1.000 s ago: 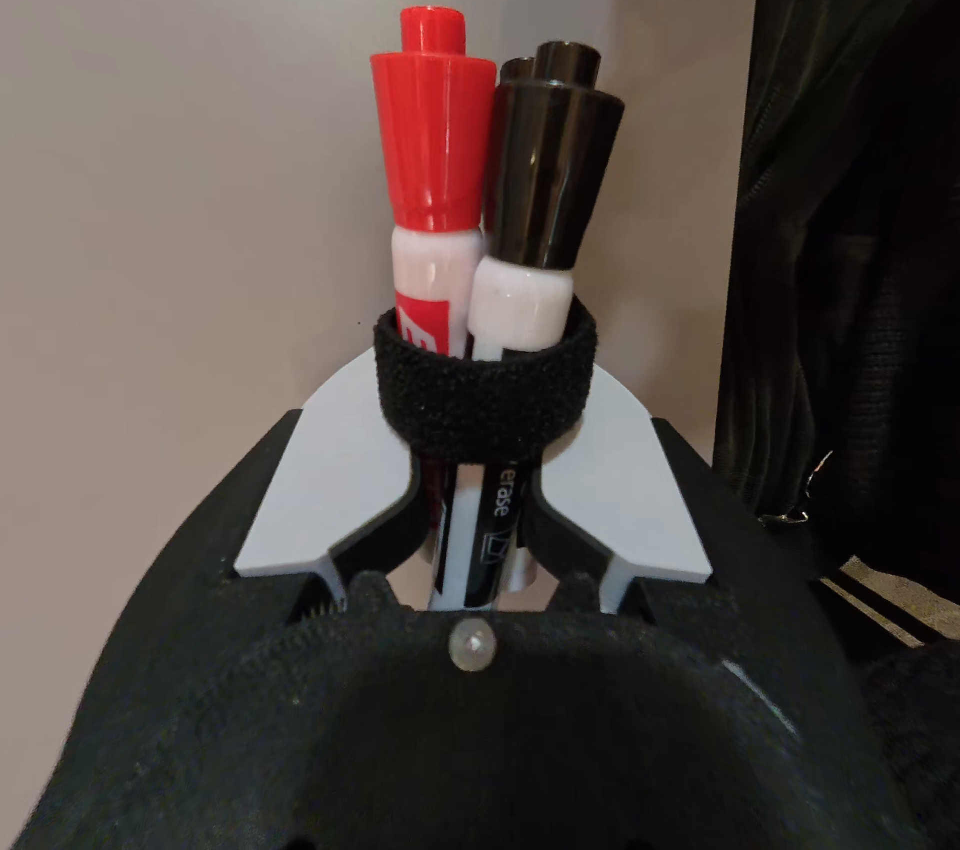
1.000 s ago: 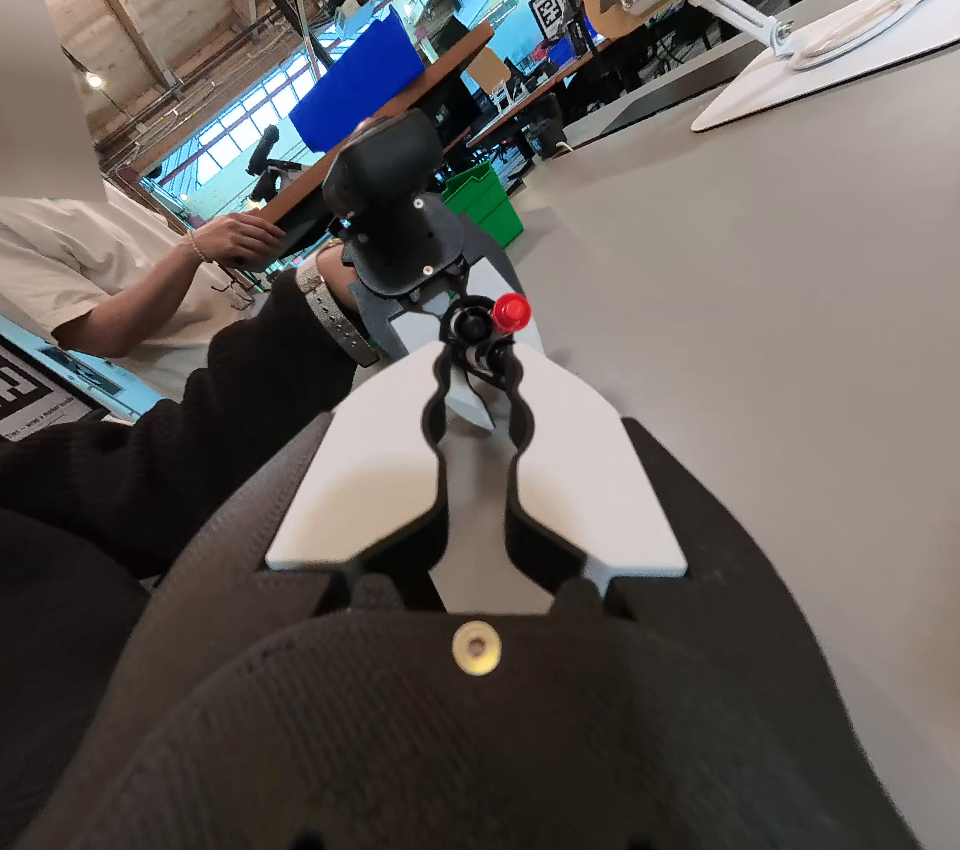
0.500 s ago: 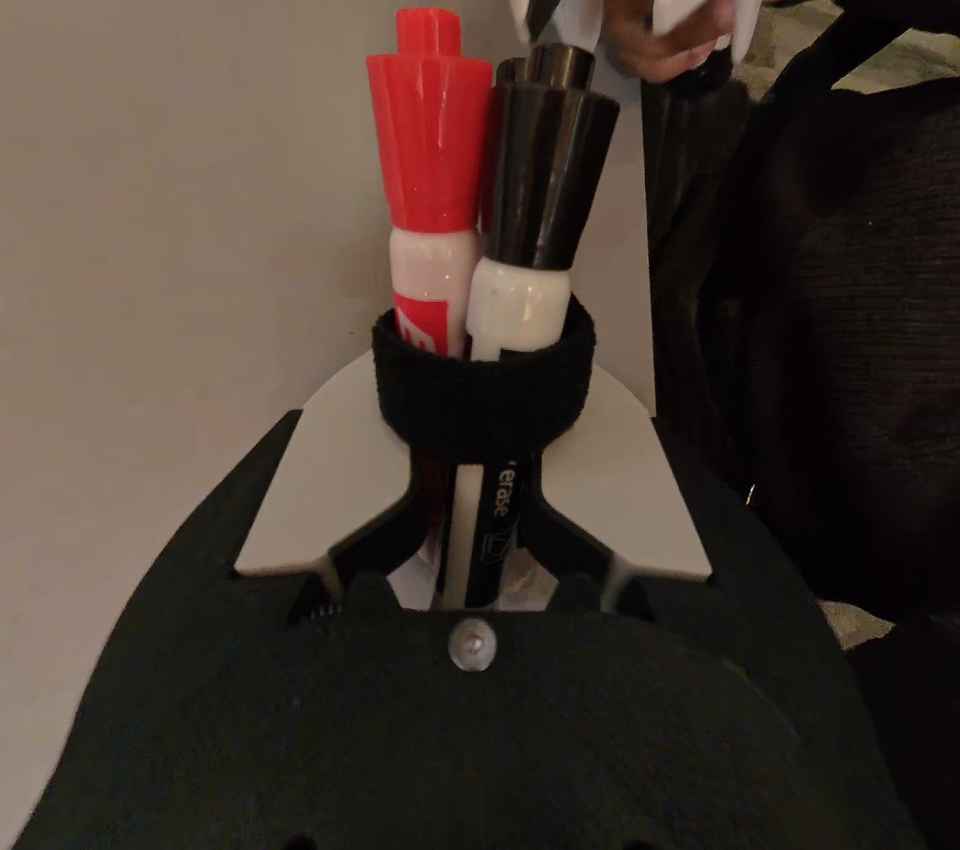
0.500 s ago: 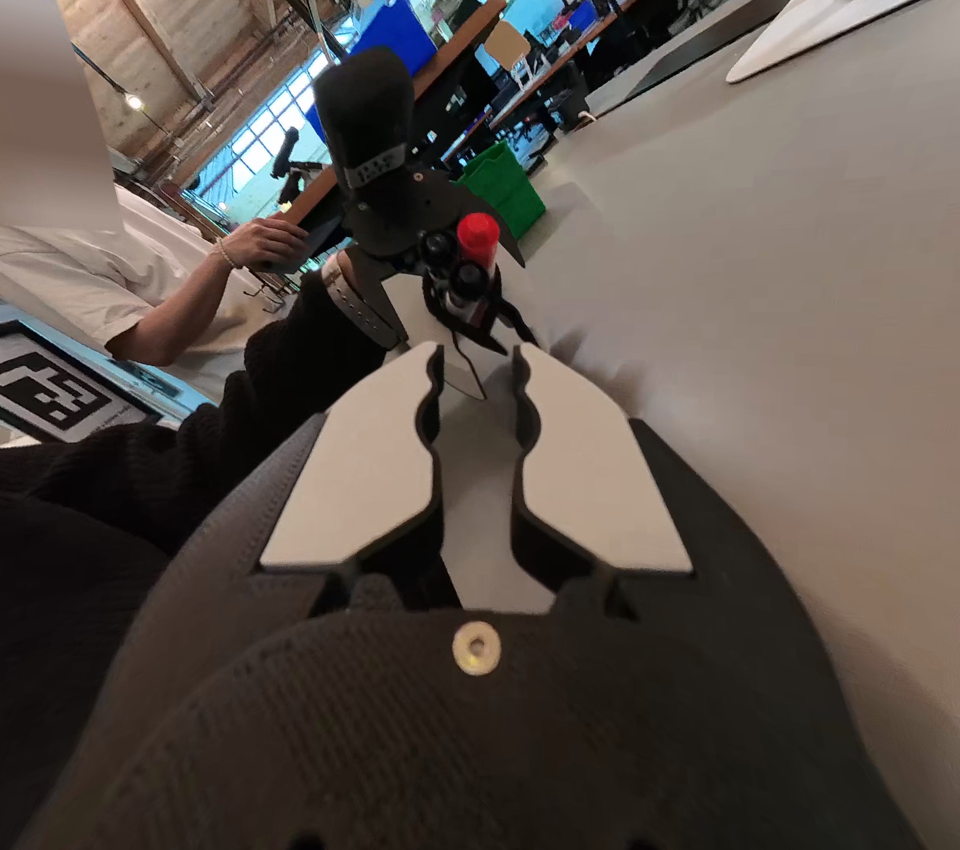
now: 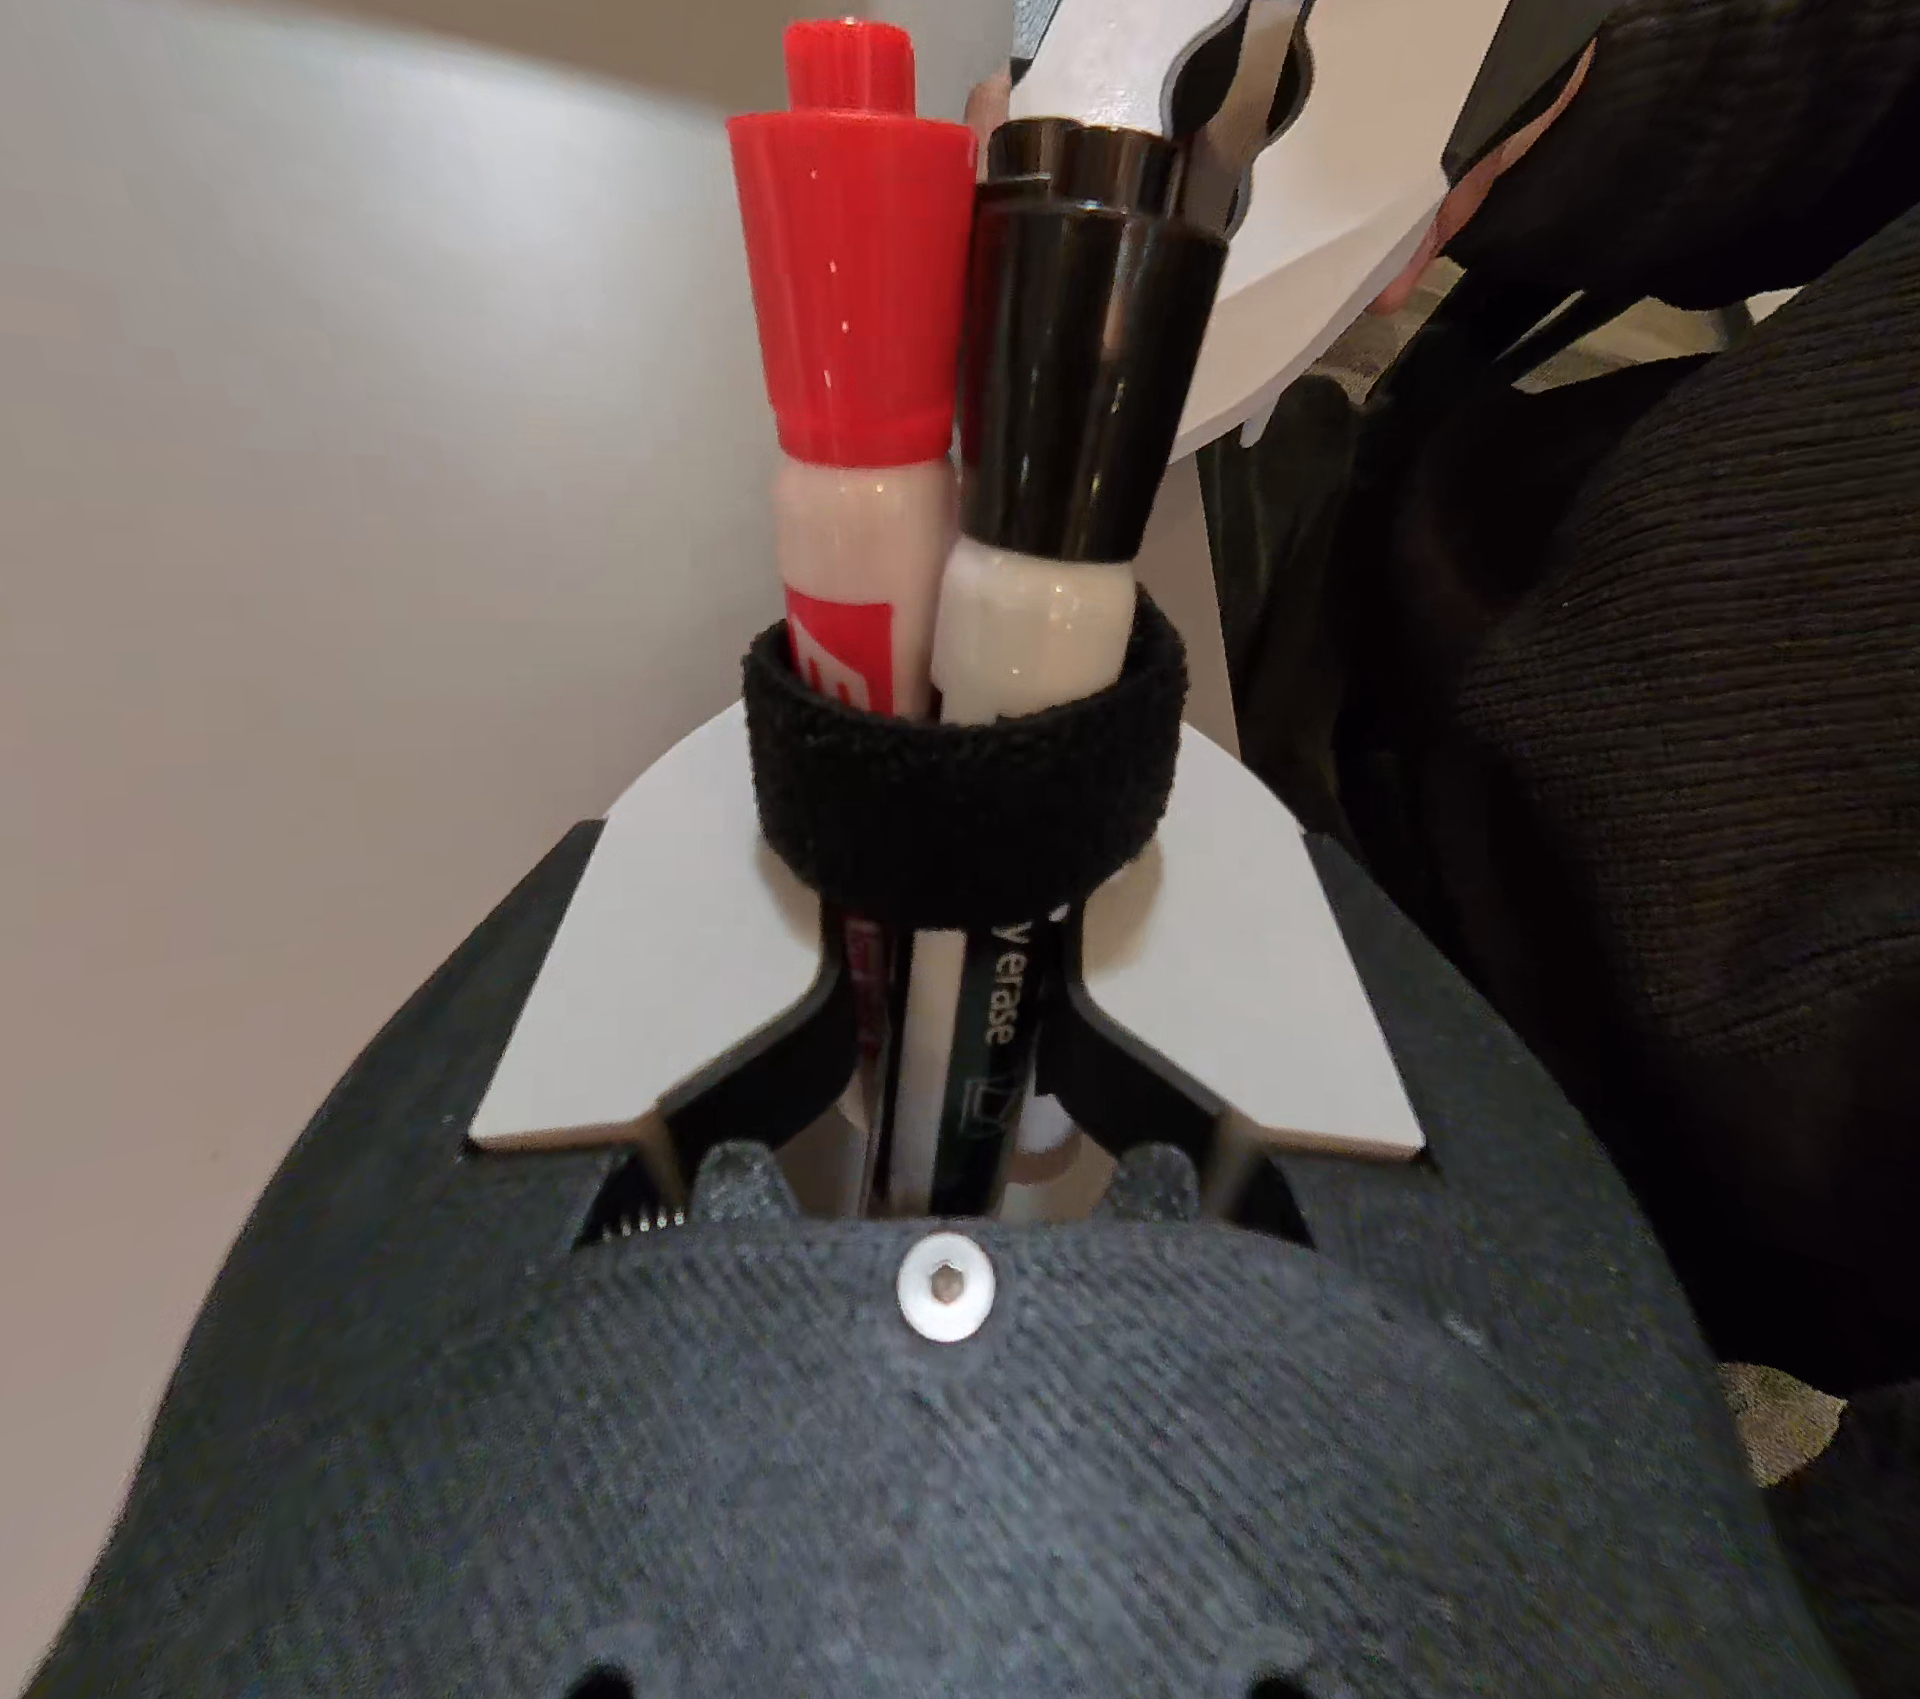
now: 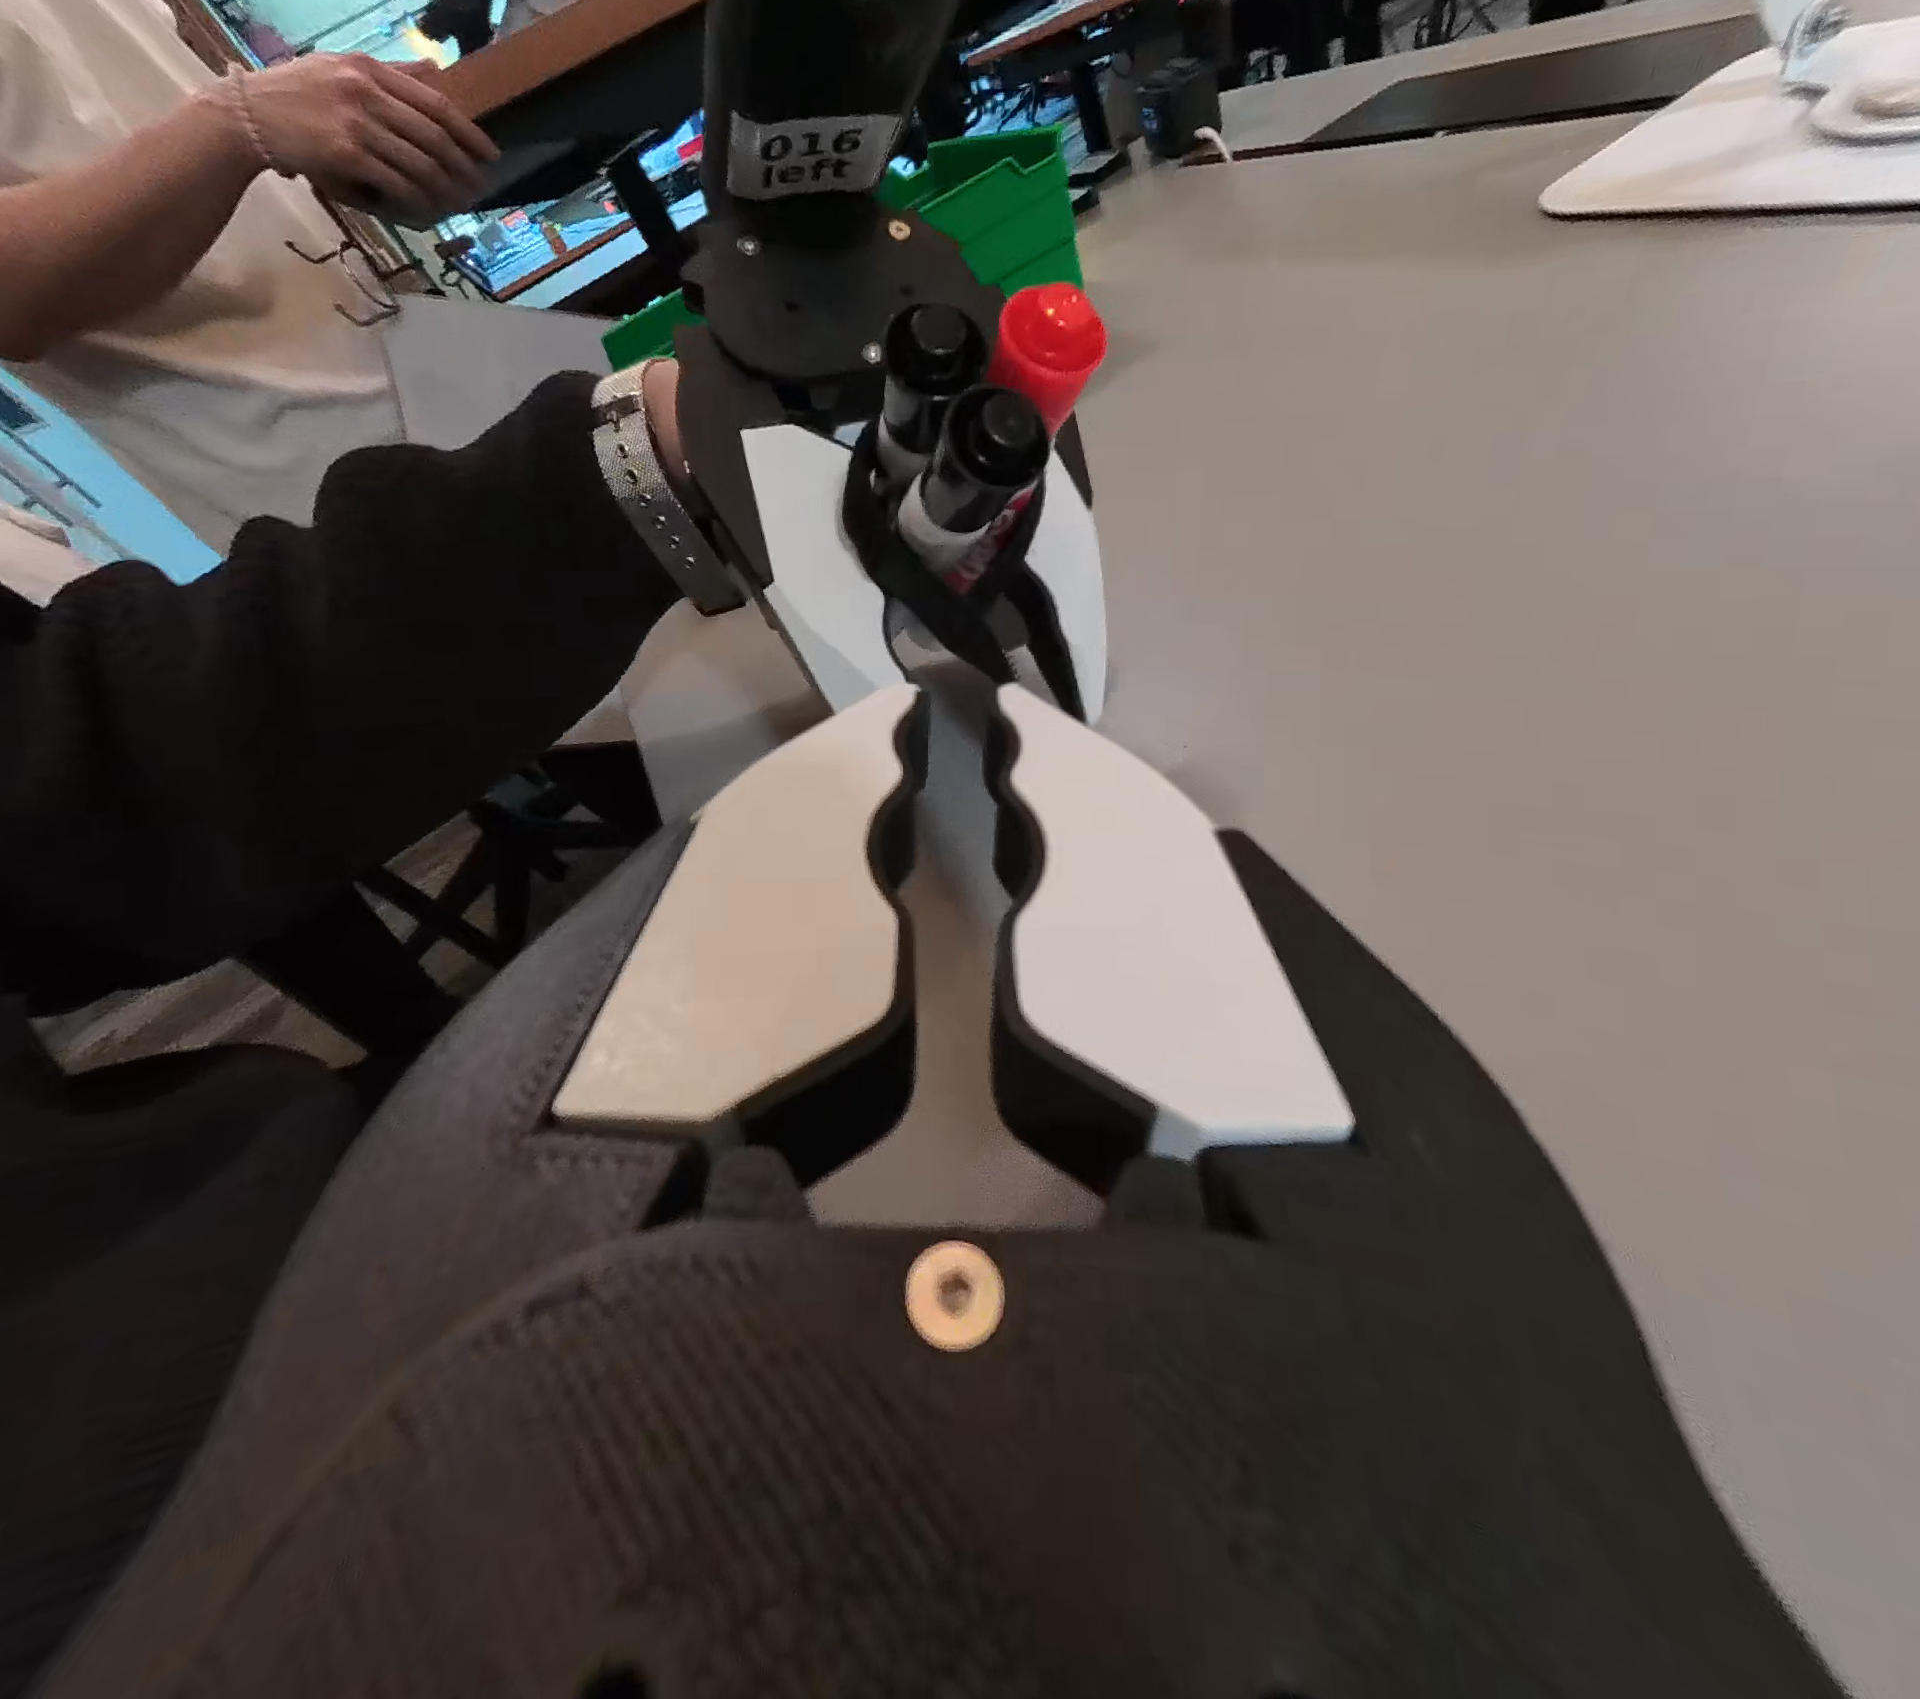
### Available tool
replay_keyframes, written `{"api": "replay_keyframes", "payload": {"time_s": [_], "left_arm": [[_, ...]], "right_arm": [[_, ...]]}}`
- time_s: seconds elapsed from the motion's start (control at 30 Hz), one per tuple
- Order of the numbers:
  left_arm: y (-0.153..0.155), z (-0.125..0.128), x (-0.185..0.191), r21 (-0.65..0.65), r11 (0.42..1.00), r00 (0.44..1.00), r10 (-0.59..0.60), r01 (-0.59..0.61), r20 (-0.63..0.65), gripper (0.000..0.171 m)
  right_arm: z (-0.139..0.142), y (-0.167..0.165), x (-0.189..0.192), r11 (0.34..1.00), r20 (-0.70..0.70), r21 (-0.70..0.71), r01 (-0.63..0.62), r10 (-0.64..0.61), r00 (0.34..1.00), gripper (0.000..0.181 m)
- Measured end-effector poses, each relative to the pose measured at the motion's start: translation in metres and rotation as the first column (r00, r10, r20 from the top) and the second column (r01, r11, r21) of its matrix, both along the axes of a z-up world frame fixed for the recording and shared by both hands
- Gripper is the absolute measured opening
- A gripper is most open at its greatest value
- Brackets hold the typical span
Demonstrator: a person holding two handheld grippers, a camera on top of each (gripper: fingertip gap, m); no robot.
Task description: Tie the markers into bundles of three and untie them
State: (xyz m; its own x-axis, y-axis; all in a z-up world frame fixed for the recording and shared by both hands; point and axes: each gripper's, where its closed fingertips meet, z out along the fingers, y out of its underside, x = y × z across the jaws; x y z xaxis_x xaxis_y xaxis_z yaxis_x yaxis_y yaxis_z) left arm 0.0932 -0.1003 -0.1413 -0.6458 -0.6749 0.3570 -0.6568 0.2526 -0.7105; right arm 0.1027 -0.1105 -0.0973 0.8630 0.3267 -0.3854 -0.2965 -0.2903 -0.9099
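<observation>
My left gripper (image 5: 961, 756) is shut on a bundle of three markers. It holds a red-capped marker (image 5: 847, 278), a black-capped one (image 5: 1081, 361) and a second black one mostly hidden behind. A black fabric strap (image 5: 961, 802) wraps the bundle just above the fingers. My right gripper (image 5: 1231, 132) hangs at the upper right, close to the black cap. In the right wrist view my right gripper (image 6: 961, 704) is open by a narrow gap and empty. Its tips sit just below the left gripper (image 6: 971, 610) and the bundle's caps (image 6: 987, 444). The strap's loose tail (image 6: 935, 600) hangs toward them.
The grey table (image 6: 1455, 610) stretches to the right. Green bins (image 6: 997, 215) stand behind the left gripper. A white monitor stand base (image 6: 1745, 153) is at the far right. Another person's hand (image 6: 353, 132) rests on a desk at the back left. A black sleeve (image 6: 312, 662) fills the left. Across from one pair of fingers to the other is roughly 5 centimetres.
My right gripper has come in from the upper right and closed the distance to the bundle. The left gripper has tipped the marker caps toward it. Both grips are unchanged.
</observation>
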Motion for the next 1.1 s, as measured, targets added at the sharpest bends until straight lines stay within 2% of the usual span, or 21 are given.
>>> {"api": "replay_keyframes", "payload": {"time_s": [0.2,0.47,0.57,0.7,0.77,0.87,0.9,1.1], "left_arm": [[-0.005,-0.001,-0.001,-0.027,1.000,1.000,-0.002,0.002,-0.004,0.045],[-0.008,-0.014,-0.004,0.011,1.000,0.998,-0.018,0.018,-0.052,0.045],[-0.006,-0.017,-0.006,0.097,0.995,0.997,-0.012,0.020,-0.075,0.045],[0.004,-0.023,-0.013,0.250,0.968,0.992,0.013,0.020,-0.129,0.044],[0.015,-0.031,-0.020,0.362,0.931,0.984,0.026,0.040,-0.175,0.044],[0.034,-0.045,-0.037,0.526,0.844,0.960,0.053,0.104,-0.275,0.045],[0.037,-0.045,-0.039,0.556,0.823,0.959,0.054,0.114,-0.278,0.045],[0.037,-0.046,-0.046,0.595,0.790,0.944,0.065,0.151,-0.325,0.045]], "right_arm": [[-0.003,0.004,0.007,1.000,0.034,-0.010,0.001,-0.001,0.999,0.025],[-0.016,0.005,-0.005,0.995,0.131,-0.074,-0.062,0.071,0.989,0.022],[-0.018,0.005,-0.007,0.994,0.131,-0.086,-0.062,0.073,0.989,0.022],[-0.021,0.004,-0.003,0.991,0.034,-0.119,-0.058,0.062,0.997,0.024],[-0.021,0.004,-0.001,0.990,-0.031,-0.129,-0.053,0.050,0.998,0.024],[-0.019,0.004,-0.001,0.989,-0.099,-0.133,-0.059,0.046,0.994,0.024],[-0.018,0.003,-0.001,0.989,-0.103,-0.133,-0.060,0.046,0.994,0.024],[-0.019,0.004,-0.006,0.991,0.011,-0.123,-0.055,0.057,0.998,0.021]]}}
